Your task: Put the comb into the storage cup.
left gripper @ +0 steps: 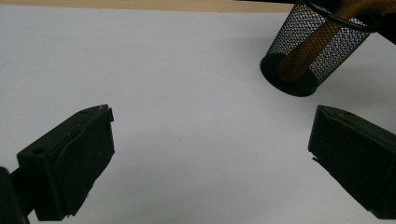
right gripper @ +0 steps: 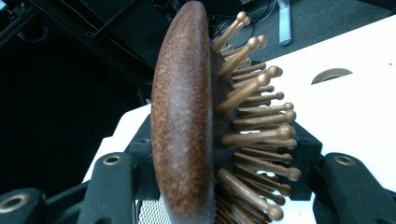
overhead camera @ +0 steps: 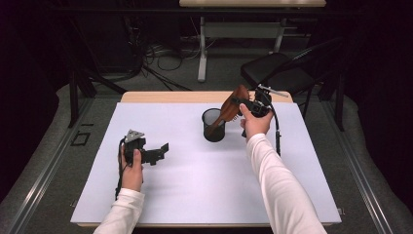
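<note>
wooden hairbrush point(overhead camera: 234, 102) in raised right gripper point(overhead camera: 249, 104) – handle inside mesh cup point(overhead camera: 213, 126).

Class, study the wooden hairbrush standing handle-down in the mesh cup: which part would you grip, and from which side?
Grip the hairbrush by its broad head, above the mesh cup. The handle is buried inside, so only the head is free. Come from the right, one jaw on the smooth back, one on the bristles.

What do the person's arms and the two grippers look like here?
Both arms wear long white sleeves. The left gripper is black with blocky jaws, carries a grey three-cornered plate on top and trails a black cable. The right gripper is black too, with brass-ringed holes in its arms and its own black cable.
</note>
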`<state>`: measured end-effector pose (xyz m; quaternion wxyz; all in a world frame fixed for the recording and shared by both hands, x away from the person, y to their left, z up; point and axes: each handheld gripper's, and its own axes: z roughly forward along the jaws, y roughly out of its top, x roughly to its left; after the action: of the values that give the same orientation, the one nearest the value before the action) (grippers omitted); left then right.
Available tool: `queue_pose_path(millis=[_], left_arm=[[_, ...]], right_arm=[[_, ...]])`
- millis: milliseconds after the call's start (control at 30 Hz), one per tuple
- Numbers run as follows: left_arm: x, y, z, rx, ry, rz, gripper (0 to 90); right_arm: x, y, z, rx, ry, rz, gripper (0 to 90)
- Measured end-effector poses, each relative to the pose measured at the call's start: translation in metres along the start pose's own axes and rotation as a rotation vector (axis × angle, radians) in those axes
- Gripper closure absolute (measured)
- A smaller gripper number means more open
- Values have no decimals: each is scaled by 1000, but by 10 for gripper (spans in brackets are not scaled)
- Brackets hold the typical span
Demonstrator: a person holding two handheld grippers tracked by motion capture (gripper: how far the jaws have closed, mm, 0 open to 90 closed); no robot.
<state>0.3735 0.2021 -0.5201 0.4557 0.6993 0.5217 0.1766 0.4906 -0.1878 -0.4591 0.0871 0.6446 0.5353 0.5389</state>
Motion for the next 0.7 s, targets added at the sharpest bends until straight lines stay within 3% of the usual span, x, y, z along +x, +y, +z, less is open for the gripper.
queue_pose_path(millis=[300, 700], left_arm=[[0, 0, 0, 6, 0, 1, 3], [0, -1, 1, 6, -2, -2, 3]], right_arm=[[1, 1, 0, 10, 5, 4, 372], [2, 1, 0, 0, -7, -55, 251]])
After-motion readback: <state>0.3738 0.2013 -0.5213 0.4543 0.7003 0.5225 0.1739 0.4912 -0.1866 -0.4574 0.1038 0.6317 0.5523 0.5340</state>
